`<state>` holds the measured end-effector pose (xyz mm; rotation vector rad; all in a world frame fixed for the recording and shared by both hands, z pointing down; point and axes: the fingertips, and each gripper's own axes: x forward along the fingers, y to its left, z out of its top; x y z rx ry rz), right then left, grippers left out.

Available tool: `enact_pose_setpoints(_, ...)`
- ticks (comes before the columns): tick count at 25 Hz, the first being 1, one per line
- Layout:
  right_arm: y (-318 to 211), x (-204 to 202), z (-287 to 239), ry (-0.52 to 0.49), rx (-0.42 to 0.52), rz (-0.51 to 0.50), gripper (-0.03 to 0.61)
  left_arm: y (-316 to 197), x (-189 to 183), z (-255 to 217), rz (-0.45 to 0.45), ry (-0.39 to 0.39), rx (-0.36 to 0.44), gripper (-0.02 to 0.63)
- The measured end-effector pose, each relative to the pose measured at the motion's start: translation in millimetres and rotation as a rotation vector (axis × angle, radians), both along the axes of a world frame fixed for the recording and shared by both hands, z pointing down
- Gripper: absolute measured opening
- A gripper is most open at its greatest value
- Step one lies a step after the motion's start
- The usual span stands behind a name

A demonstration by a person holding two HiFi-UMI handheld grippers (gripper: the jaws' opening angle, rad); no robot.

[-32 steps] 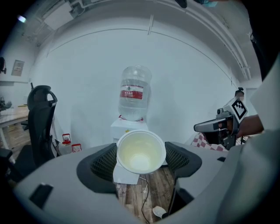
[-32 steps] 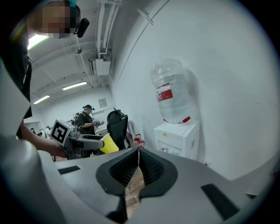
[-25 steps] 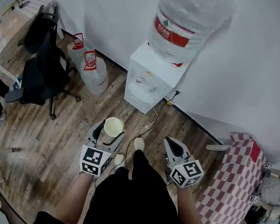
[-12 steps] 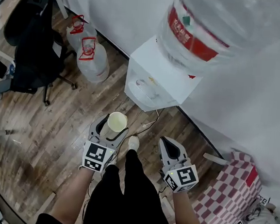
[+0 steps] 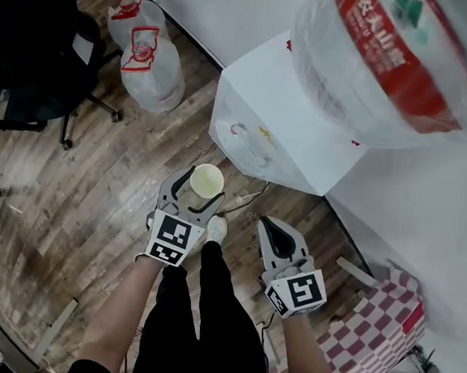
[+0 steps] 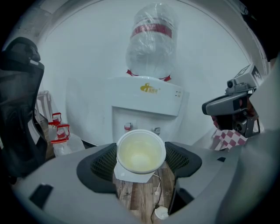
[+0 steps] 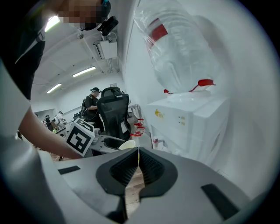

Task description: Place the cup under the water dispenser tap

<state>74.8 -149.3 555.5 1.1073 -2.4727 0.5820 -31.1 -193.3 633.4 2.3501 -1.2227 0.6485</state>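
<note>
Clutching the cup (image 6: pixel 141 151) upright in the left gripper (image 6: pixel 141 161), with the right gripper (image 7: pixel 138 162) pinched together on nothing. Hanging short of the dispenser taps (image 6: pixel 127 127), so probably needing lining up and setting down yet. Seeing a gold dispenser logo (image 6: pixel 149 88) and red bottle label (image 6: pixel 151 29), both too blurry to read.

Seen from above, the person wears black trousers (image 5: pixel 205 325) and a pale shoe (image 5: pixel 216 230) near the centre. The left grey plastic two-jaw gripper (image 5: pixel 198 188), at ten o'clock of the shoe, and the right grey plastic two-jaw gripper (image 5: pixel 270 229), at four o'clock, each carry a white cube with black square markers (image 5: pixel 170 241). Black ribbed pads (image 6: pixel 101 164) line the jaws.
</note>
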Motion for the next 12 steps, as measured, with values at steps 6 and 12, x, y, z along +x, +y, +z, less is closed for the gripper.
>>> enact_pose_setpoints(6,-18,3,45,0.015,-0.024,-0.013,0.023,-22,10,59,-0.016,-0.005,-0.027,0.357)
enact_pose_setpoints(12,-28,-4,83,0.019,-0.038,-0.030,0.023,-52,17,99,-0.027,-0.010,-0.017,0.357)
